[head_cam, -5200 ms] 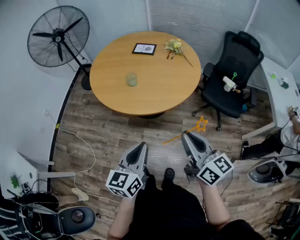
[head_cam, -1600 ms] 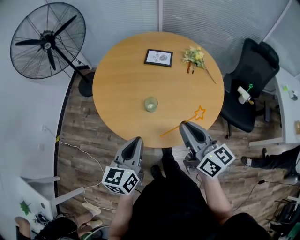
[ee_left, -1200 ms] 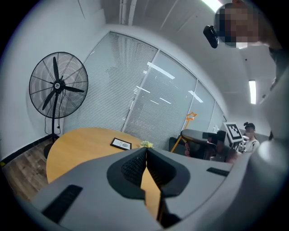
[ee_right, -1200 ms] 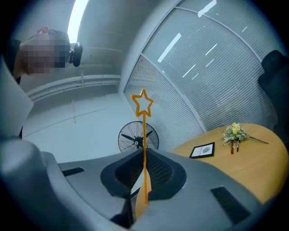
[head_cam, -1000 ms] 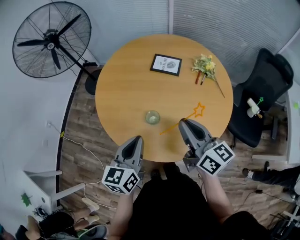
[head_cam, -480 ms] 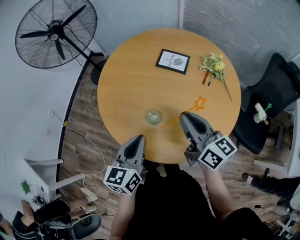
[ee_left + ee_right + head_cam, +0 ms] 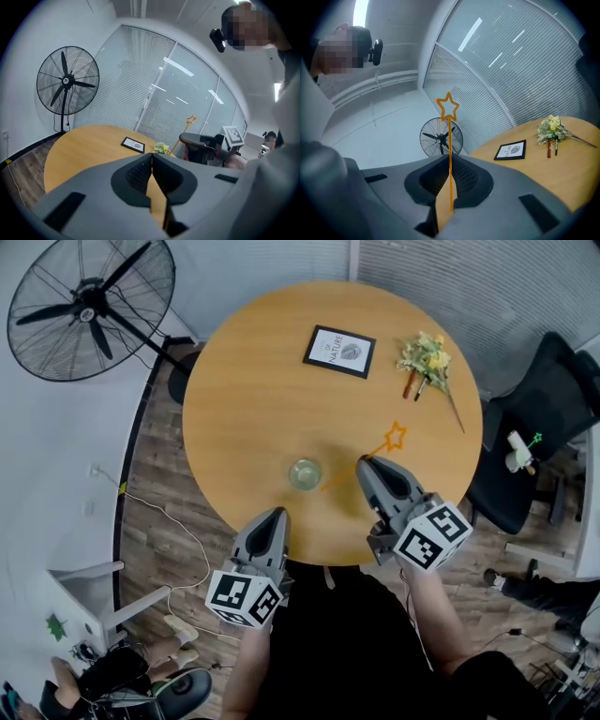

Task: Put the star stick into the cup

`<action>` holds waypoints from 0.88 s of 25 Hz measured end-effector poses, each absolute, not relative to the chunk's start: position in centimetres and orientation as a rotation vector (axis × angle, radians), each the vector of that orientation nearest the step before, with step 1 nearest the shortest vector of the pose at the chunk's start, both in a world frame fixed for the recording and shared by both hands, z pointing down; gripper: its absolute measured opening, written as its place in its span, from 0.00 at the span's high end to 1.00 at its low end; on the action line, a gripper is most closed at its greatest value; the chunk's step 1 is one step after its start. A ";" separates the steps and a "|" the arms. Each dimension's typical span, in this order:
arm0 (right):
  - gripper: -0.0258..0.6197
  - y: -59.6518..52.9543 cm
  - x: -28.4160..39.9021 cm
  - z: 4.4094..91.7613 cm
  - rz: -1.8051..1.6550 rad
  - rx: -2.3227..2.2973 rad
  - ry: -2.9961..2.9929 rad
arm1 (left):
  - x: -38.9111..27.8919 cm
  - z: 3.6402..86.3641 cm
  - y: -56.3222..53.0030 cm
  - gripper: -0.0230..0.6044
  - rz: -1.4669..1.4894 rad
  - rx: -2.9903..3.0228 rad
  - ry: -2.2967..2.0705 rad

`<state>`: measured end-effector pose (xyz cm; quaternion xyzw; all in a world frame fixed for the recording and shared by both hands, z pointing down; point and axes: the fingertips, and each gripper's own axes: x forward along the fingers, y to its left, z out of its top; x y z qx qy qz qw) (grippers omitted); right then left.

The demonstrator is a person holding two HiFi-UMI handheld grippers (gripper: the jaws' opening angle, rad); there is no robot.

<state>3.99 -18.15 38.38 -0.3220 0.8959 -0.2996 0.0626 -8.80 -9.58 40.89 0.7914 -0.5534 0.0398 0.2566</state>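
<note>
The star stick [image 7: 449,140] – judged light, thin, easily bent – is clamped mid-shaft by the right gripper [image 7: 367,465], star beyond its jaw tips, while the left gripper [image 7: 275,515] is held closed on nothing.

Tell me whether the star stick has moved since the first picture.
Yes. The star stick, in the right gripper, now hangs over the table, tail end near the cup; earlier it was over the floor, short of the table.

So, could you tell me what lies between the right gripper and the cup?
In the head view, only the star stick's tail end, held by the right gripper, over bare table.
</note>
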 end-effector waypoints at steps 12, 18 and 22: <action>0.92 -21.0 0.4 42.3 -0.997 -1.060 2.733 | -10.5 43.9 -12.5 0.96 0.122 2.125 -1.372; 0.92 -21.8 -1.1 45.1 -1.062 -1.110 2.748 | -11.9 45.2 -14.2 0.96 0.138 2.126 -1.326; 0.92 -21.8 -1.3 46.8 -1.112 -1.135 2.751 | -12.2 45.8 -15.2 0.96 0.146 2.123 -1.310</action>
